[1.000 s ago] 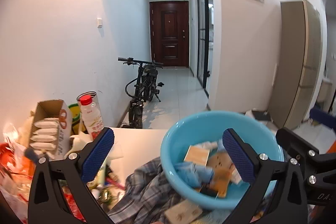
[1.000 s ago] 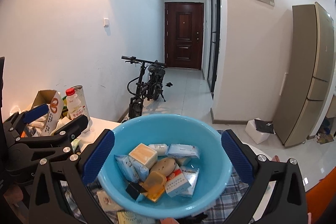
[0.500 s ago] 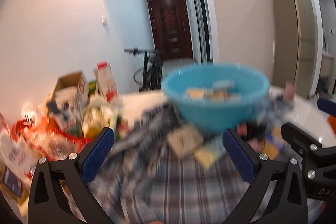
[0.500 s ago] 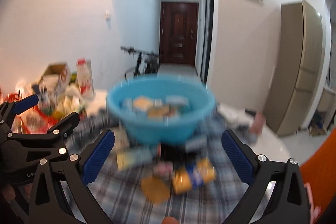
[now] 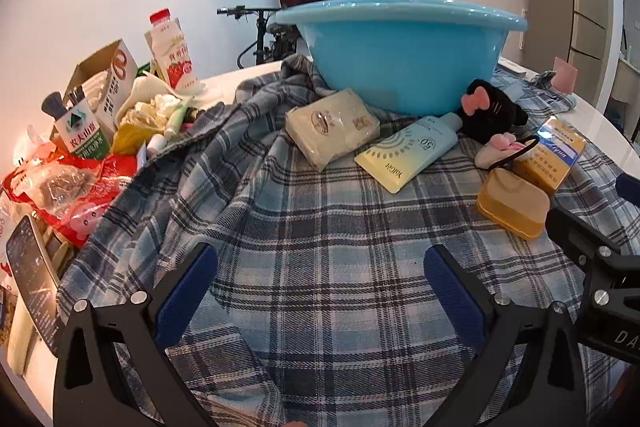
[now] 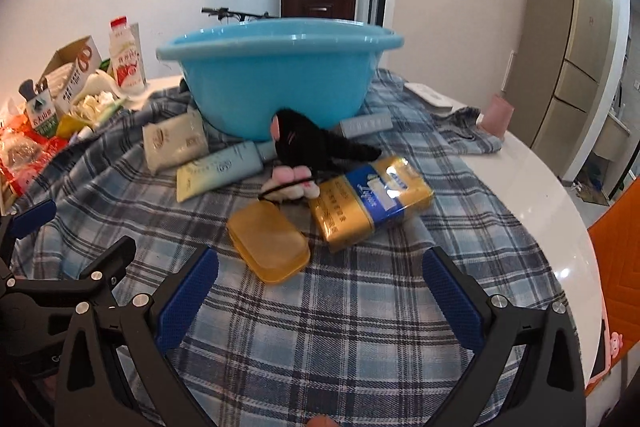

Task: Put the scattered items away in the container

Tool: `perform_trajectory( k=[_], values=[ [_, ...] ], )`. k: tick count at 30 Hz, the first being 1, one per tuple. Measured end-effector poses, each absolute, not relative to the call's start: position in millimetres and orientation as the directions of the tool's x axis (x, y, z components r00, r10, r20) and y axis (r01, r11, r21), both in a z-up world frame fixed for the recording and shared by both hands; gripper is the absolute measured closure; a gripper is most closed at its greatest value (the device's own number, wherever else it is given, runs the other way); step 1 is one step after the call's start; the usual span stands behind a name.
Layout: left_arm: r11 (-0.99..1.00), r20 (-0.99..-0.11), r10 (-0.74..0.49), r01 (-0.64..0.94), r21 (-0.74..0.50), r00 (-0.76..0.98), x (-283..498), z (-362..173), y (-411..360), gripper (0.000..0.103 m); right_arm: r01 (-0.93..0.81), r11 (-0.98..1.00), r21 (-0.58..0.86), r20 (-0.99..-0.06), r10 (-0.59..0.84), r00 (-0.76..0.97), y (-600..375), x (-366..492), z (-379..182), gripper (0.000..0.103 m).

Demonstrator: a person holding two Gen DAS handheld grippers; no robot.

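A round white table (image 6: pixel 532 187) is draped with a blue and grey plaid cloth (image 5: pixel 320 227). At the far left edge sits a heap of clutter: a red plastic bag (image 5: pixel 76 187), a green and white carton (image 5: pixel 80 135), an open cardboard box (image 5: pixel 104 75) and a strawberry drink bottle (image 5: pixel 172 51).

Moving right, a cream packet (image 5: pixel 332 127) lies on the cloth, touching the near side of a large light blue basin (image 5: pixel 400 55), the container, which stands at the far middle of the table. Its inside cannot be seen from this low angle. Just right of the packet, a pale yellow sunscreen tube (image 5: pixel 408 151) rests with its cap toward the basin. Next comes a black plush toy with a pink bow (image 5: pixel 492 111), leaning against the basin's base, with a small pink and white piece and a black hair tie (image 6: pixel 292 187) just in front of it. Nearer, an amber soap case (image 6: pixel 268 247) lies flat, and beside it on the right a gold and blue box (image 6: pixel 372 203). A grey tube (image 6: pixel 366 125) lies behind the plush, by the basin. A pink cup (image 6: pixel 496 115) stands at the far right.

The left gripper (image 5: pixel 320 295) is low over the near cloth, its blue pads spread wide with nothing between them. The right gripper (image 6: pixel 320 295) is likewise spread wide and empty, just short of the soap case.
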State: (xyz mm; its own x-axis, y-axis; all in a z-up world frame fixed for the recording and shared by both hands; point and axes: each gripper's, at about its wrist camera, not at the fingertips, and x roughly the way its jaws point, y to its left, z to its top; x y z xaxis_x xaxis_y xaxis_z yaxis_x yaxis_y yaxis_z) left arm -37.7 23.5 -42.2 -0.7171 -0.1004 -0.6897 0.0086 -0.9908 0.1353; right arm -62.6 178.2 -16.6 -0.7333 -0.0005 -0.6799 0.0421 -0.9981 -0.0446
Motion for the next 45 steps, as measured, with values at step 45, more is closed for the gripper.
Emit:
perform_trajectory(
  k=[45],
  values=[
    [-1.000,-0.618,-0.003,0.004,0.000,-0.786,-25,-27,13,0.000,0.000,-0.999,-0.045,-0.544,0.025,-0.839,178,-47,-4,0.000]
  ],
)
